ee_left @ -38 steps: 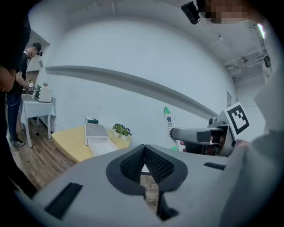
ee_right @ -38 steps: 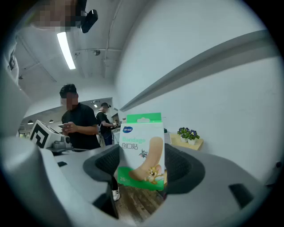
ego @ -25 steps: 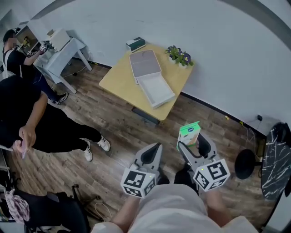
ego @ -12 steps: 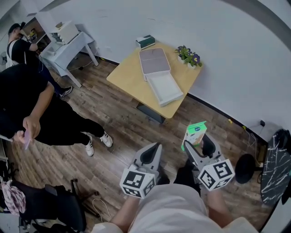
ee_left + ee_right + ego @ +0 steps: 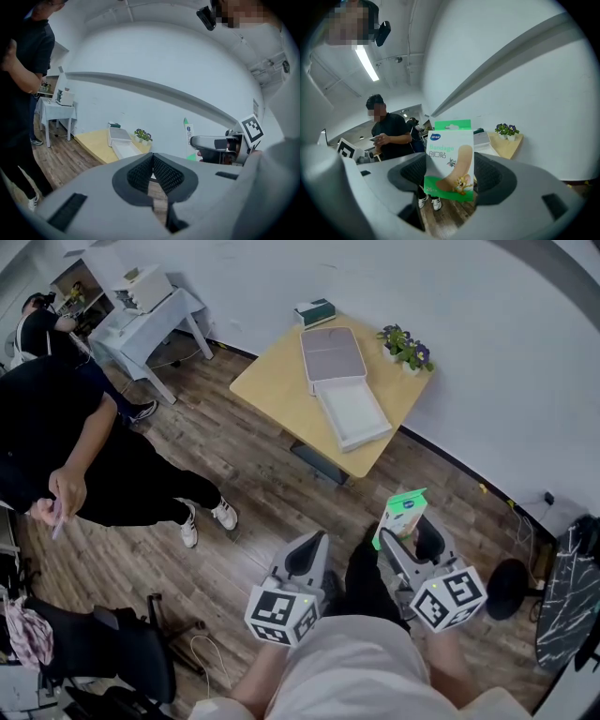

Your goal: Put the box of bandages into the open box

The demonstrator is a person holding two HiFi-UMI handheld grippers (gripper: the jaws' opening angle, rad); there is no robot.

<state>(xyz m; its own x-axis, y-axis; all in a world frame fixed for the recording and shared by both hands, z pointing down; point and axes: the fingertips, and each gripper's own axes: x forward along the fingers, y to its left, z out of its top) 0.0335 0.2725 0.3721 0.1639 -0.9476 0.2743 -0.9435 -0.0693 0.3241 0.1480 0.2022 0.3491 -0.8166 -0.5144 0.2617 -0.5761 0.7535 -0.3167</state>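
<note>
Wood floor below: right gripper clamps the bandage box (front readable only in its view); left gripper closed.

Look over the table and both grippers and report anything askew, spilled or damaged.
Nothing stands out. The bandage box sits upright and undented in the right gripper. The open box lies flat on the yellow table with its lid folded back, and the potted plant stands upright. The left gripper is shut and empty.
</note>
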